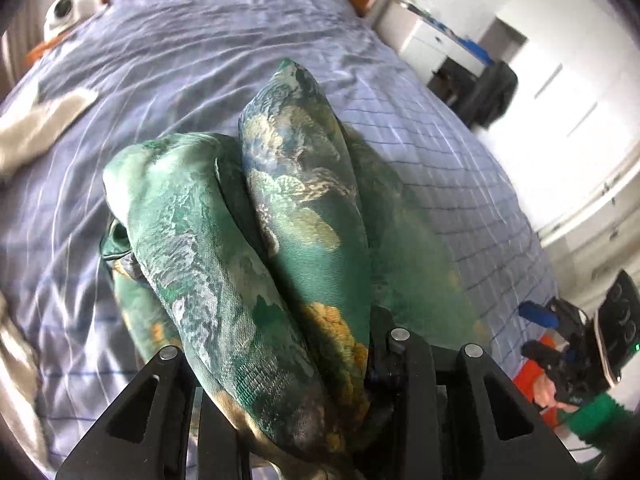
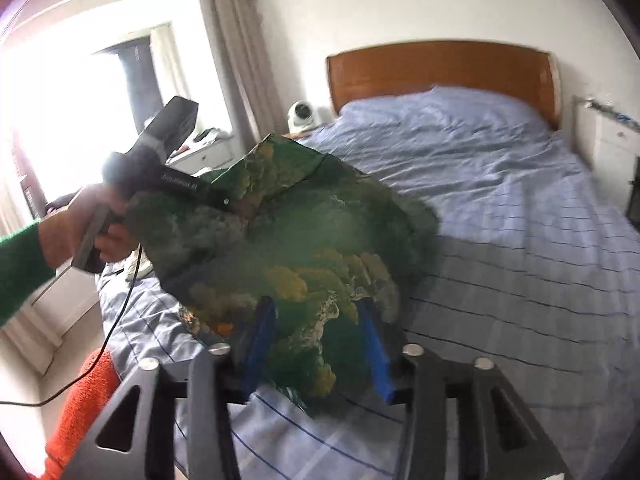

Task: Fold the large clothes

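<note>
A green garment with a gold and white print [image 1: 280, 208] hangs bunched in thick folds over the blue checked bed [image 1: 200, 60]. In the left wrist view it fills my left gripper [image 1: 304, 360], which is shut on it, and the cloth hides the fingertips. In the right wrist view the same garment [image 2: 280, 232] is lifted above the bed [image 2: 500, 200], and my right gripper [image 2: 316, 344] is shut on a bundle of it between its blue fingers [image 2: 374, 352]. My left gripper [image 2: 236, 204] grips the garment's upper left side, held by a hand in a green sleeve.
A wooden headboard [image 2: 436, 68] closes the far end of the bed. A white round device [image 2: 302, 114] stands on a bedside table. A pale cloth [image 1: 44, 120] lies at the bed's left edge. White drawers [image 1: 424, 40] stand to the right, and orange fabric [image 2: 84, 392] lies near the front.
</note>
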A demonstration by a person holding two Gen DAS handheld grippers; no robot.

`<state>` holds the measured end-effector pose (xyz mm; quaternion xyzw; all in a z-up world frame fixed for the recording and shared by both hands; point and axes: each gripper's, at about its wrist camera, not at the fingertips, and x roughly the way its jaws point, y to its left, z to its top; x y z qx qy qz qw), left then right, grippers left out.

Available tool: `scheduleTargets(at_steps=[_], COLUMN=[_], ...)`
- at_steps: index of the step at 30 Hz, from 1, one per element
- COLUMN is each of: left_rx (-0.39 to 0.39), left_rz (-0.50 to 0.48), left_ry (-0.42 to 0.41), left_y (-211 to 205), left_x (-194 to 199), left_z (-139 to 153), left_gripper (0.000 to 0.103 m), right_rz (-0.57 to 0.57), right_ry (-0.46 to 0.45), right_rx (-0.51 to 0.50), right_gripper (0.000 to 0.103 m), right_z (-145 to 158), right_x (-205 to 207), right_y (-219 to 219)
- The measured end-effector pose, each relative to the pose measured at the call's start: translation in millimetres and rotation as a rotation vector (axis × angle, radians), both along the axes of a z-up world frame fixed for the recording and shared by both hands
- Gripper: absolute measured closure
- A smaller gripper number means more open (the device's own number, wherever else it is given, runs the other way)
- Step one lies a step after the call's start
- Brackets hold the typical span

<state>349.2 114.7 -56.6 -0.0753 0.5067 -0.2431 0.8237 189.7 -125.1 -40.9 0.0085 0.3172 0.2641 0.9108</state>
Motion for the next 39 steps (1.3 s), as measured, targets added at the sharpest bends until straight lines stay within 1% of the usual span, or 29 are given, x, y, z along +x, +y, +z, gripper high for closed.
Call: scheduleTargets(at_steps=[1,3,7,9,10,13,16,18,20,22,24,27,28,30,32,35,37,39], left_rx=[-0.013,-0.052,-0.119,-0.158,-0.175,-0.247,-0.295,-0.317,-0.318,-0.322,-0.344,-0.37,-0.373,-0.379,-0.383,-0.388,-0.39,-0.394], left_rz=[0.008,0.022,0.05,0.068,0.073,0.084,0.095,0.102,0.096,0.095,0.1,0.106,0.107,0.11,0.112,0.114,0.119,0.127], left_ry=[0.002,0.006,0.016,0.041,0.05,0.07,0.062,0.064,0.062,0.061,0.062,0.057,0.056,0.053,0.05,0.046,0.05,0.062], left_y=[0,11,30,40,45,57,62,64,64,67,72,76,77,81,81,83,86,90], left_x=[-2,-2,-1,0,0,-1,-5,-4,-5,-5,-9,-11,-12,-18,-19,-21,-24,-23], left_z=[-4,-15,-38,-54,-59,-79,-91,-94,-93,-93,-96,-99,-100,-103,-103,-105,-110,-118], left_gripper=[0.071,0.07,0.066,0.065,0.063,0.061,0.06,0.06,0.06,0.06,0.06,0.059,0.059,0.059,0.059,0.059,0.06,0.061], right_rz=[0.024,0.059,0.126,0.152,0.159,0.17,0.155,0.149,0.156,0.169,0.169,0.159,0.166,0.19,0.217,0.225,0.21,0.197], right_ry=[0.022,0.048,0.066,0.108,0.128,0.216,0.261,0.28,0.288,0.319,0.34,0.319,0.312,0.284,0.277,0.261,0.294,0.388], right_rx=[-0.009,-0.021,-0.091,-0.132,-0.142,-0.152,-0.119,-0.109,-0.133,-0.175,-0.166,-0.122,-0.117,-0.139,-0.148,-0.178,-0.199,-0.196], right_gripper=[0.065,0.066,0.066,0.066,0.066,0.068,0.068,0.068,0.068,0.068,0.068,0.068,0.068,0.068,0.068,0.068,0.068,0.069], right_z=[-7,-13,-28,-46,-52,-80,-94,-97,-93,-82,-61,-32,-24,-17,-19,-33,-52,-83], right_x=[12,23,40,50,53,59,64,68,70,77,84,104,118,139,165,200,222,242], right_y=[14,27,58,69,70,73,69,68,71,75,78,90,101,125,149,183,196,205])
